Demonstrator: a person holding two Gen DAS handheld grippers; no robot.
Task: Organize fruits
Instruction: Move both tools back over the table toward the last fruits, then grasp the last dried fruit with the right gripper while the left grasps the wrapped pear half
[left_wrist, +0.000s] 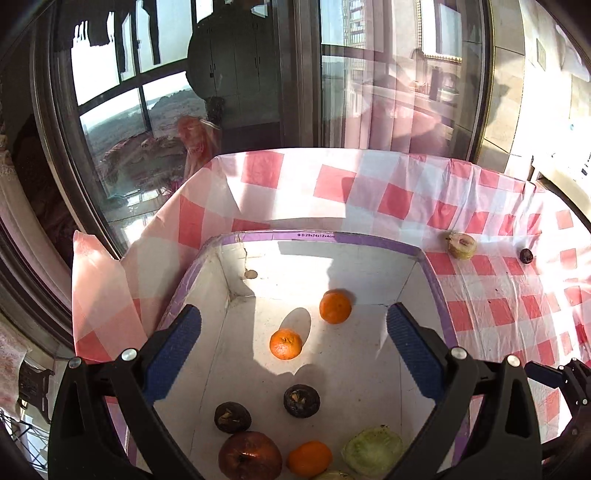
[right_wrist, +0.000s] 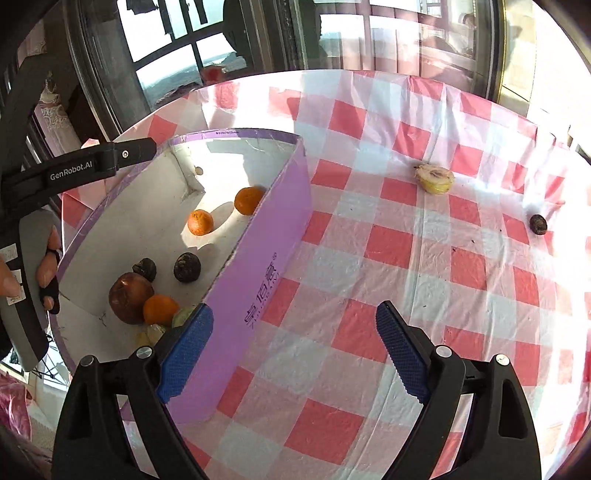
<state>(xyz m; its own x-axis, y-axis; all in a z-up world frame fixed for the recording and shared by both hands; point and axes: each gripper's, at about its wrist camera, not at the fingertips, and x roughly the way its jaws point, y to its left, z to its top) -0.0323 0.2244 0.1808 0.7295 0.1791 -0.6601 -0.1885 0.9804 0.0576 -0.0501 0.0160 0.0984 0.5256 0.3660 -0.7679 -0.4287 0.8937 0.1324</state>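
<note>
A purple box (left_wrist: 436, 280) with a white inside holds three oranges (left_wrist: 285, 344), two dark round fruits (left_wrist: 301, 400), a red apple (left_wrist: 249, 456) and a pale green fruit (left_wrist: 372, 448). My left gripper (left_wrist: 294, 314) hangs open over the box, nothing between its blue pads. My right gripper (right_wrist: 294, 308) is open and bare above the checked cloth, its left pad by the box's outer wall (right_wrist: 266, 258). Out on the cloth lie a cut pale fruit half (right_wrist: 434, 178) and a small dark fruit (right_wrist: 538, 224), both beyond the right gripper.
The red-and-white checked tablecloth (right_wrist: 369, 240) covers a round table. Large glass windows (left_wrist: 155, 110) stand just past its far edge. In the right wrist view, a person's hand (right_wrist: 48, 266) holds the left gripper's body at the left, beside the box.
</note>
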